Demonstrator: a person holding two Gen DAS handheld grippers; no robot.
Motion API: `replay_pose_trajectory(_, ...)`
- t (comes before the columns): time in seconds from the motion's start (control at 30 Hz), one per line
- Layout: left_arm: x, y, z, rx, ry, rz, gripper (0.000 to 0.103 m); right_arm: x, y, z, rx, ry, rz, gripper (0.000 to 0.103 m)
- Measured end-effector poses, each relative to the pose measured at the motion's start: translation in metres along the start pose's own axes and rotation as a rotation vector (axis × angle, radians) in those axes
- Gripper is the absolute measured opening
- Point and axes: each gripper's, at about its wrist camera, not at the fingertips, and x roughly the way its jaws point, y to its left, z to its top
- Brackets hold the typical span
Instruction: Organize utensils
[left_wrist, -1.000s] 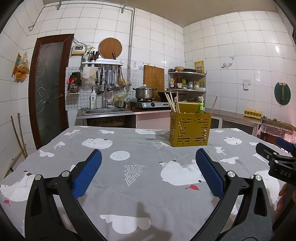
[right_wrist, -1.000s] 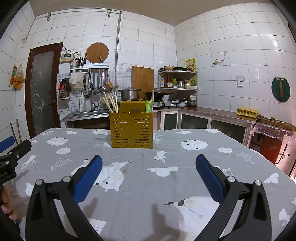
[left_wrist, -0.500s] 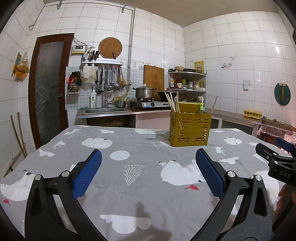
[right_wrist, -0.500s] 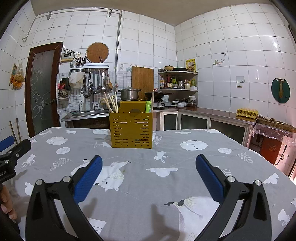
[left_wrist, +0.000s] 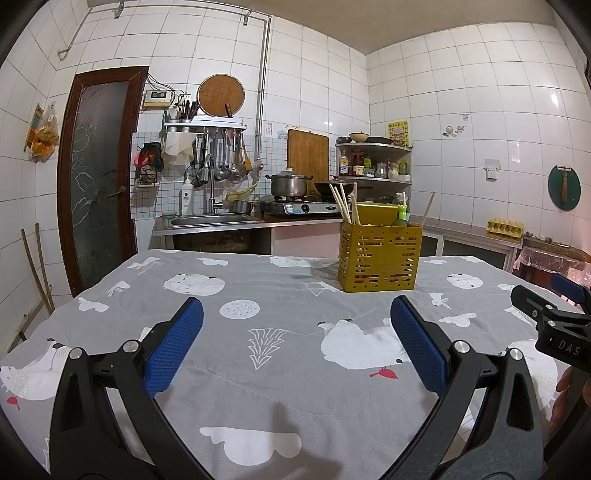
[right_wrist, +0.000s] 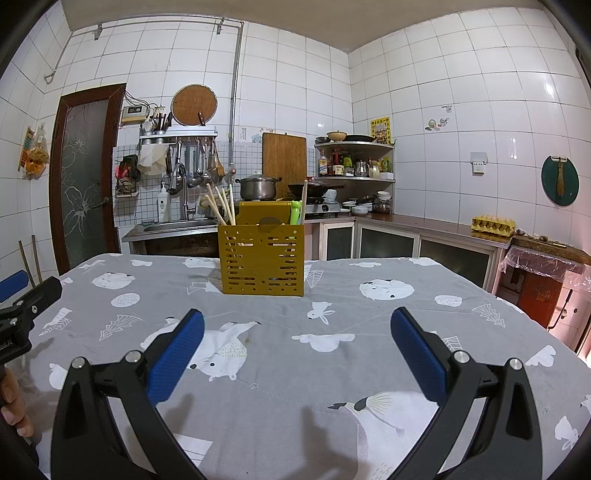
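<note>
**A:** So what's going on here? Both sets of tongs are sitting wide apart, nothing in either one. The left gripper (left_wrist: 295, 345) and the right gripper (right_wrist: 297, 347) are hovering low over the grey tablecloth (right_wrist: 280, 369), and the yellow utensil caddy (right_wrist: 261, 258) is standing upright further back, roughly mid-table.

**B:** Yep, and the chopsticks (right_wrist: 221, 205) are leaning out of its left compartment, with one more stick (right_wrist: 303, 201) and something green (right_wrist: 294, 213) poking up on the right side. Can't tell what the green thing is, honestly.

**A:** How are those going to handle, you reckon?

**B:** I'm guessing the sticks are light, stiff and a bit slippery, so I'd be pinching them up high where they're clear of the rim. The caddy looks like thin perforated plastic, probably tipping easily if you're tugging sideways.

**A:** Room to move?

**B:** Loads. The cloth between the grippers and the caddy is looking bare, and the table edges are falling away well off to both sides. The cloth is soft, though, so it's likely bunching if anything's dragging.
</note>
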Motion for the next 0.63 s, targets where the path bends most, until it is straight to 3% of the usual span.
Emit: replay_pose_trajectory(0.63, -0.0008, -0.0004, 0.0014, -0.002, -0.003, 0.001, 0.098, 0.001, -0.0008, -0.0002, 0.001, 0.001, 0.0, 0.099)
